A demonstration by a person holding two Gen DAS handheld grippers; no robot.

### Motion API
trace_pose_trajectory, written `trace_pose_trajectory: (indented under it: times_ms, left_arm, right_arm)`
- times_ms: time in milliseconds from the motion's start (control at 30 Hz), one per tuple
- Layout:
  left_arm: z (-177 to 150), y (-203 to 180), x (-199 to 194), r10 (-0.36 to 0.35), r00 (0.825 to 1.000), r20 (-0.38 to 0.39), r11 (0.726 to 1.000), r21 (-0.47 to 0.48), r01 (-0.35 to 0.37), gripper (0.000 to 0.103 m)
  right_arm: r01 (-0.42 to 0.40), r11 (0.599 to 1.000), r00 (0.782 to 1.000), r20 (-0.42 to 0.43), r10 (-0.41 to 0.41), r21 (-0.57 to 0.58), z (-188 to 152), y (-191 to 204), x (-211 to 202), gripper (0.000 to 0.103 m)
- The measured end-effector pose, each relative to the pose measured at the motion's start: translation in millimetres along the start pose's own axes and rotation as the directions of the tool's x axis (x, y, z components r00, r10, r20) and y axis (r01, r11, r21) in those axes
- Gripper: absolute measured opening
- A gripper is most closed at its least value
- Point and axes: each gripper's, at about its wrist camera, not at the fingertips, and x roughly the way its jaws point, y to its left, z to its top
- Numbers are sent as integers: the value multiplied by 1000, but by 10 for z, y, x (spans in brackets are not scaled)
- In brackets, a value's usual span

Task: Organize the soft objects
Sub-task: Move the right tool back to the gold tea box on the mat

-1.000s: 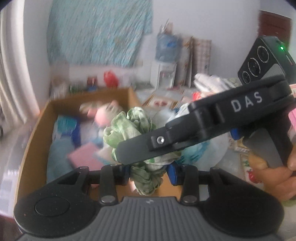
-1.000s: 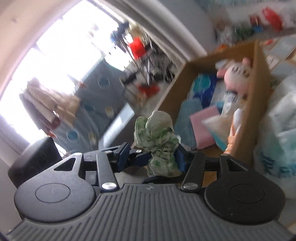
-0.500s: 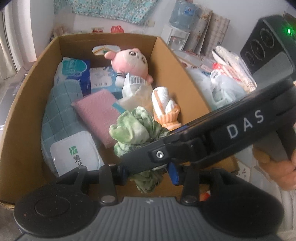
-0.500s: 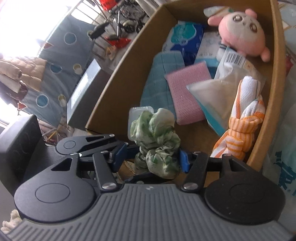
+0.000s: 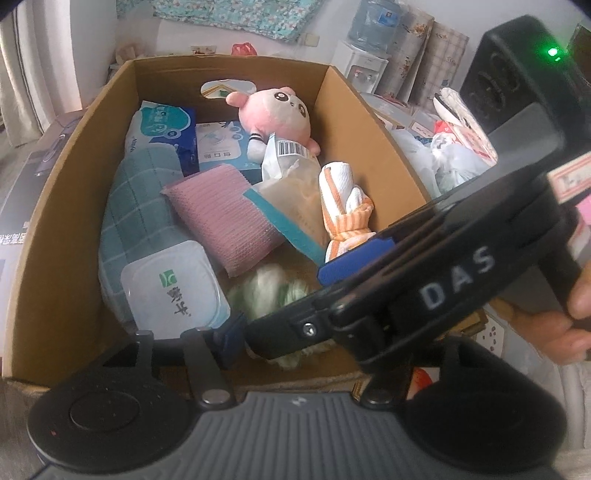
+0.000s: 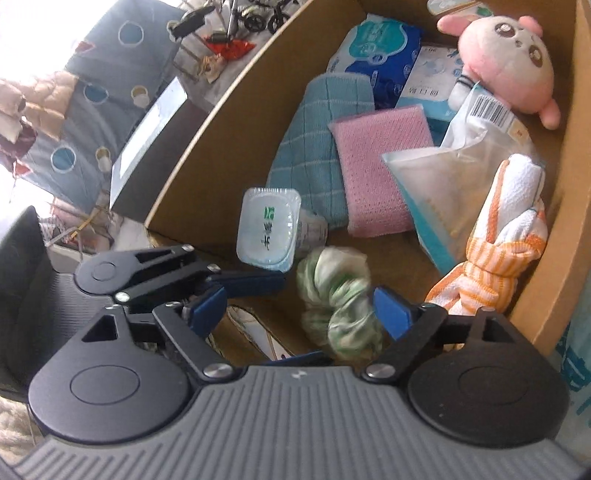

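Fingers (image 6: pixel 391 314) of both grippers are being spread apart, nothing clamped. Green scrunchie (image 6: pixel 338 299) is being dropped between them, into the cardboard box (image 6: pixel 229 147), beside its near wall.

Pale wall (image 5: pixel 461 18) behind, hung with a teal floral cloth (image 5: pixel 229 14). Against it, a white water dispenser (image 5: pixel 360 68) topped by a blue bottle (image 5: pixel 376 18), with checked and flowered panels (image 5: pixel 432 62) leaning just beside. At far left, a light striped curtain (image 5: pixel 33 62), brightly lit. In the right wrist view, glaring daylight (image 6: pixel 33 33) at upper left, a dark quilt (image 6: pixel 92 103) with round blue and cream patches hanging there, and small bicycles (image 6: pixel 258 14) parked farther back.
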Motion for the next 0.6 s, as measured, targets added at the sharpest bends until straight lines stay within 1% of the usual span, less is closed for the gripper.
trace_pose_trajectory:
  times_ms: [100, 167, 267, 367, 467, 500, 567, 600]
  left_arm:
    - [-12, 6, -45, 9, 1000, 16, 1000, -5, -9, 65]
    - [-24, -5, -87, 13, 999, 30, 1000, -5, -13, 65]
    - [-48, -51, -167, 21, 998, 56, 1000, 1, -21, 66]
    - [-82, -143, -288, 36, 994, 105, 999, 29, -39, 69]
    - [-125, -296, -437, 48, 983, 176, 996, 59, -60, 71]
    - [-140, -357, -489, 48, 978, 203, 996, 69, -63, 73]
    - [-167, -509, -588, 34, 963, 267, 994, 88, -59, 77]
    - [-177, -585, -622, 23, 956, 294, 994, 96, -54, 80]
  right_arm:
    - [2, 1000, 1000, 2, -2, 3, 8, -9, 9, 87]
    - [-7, 1000, 1000, 18, 7, 12, 15, -21, -16, 87]
    - [-28, 1000, 998, 65, 28, 10, 11, -26, -134, 87]
    - [-73, 997, 987, 140, 73, -4, -31, -31, -356, 87]
    - [-141, 990, 960, 242, 138, -2, -132, -100, -691, 87]
    - [-164, 986, 948, 278, 158, -3, -190, -137, -814, 87]
    - [-201, 979, 915, 356, 188, 2, -347, -235, -1096, 87]
    - [-216, 976, 895, 401, 196, 4, -463, -310, -1268, 87]
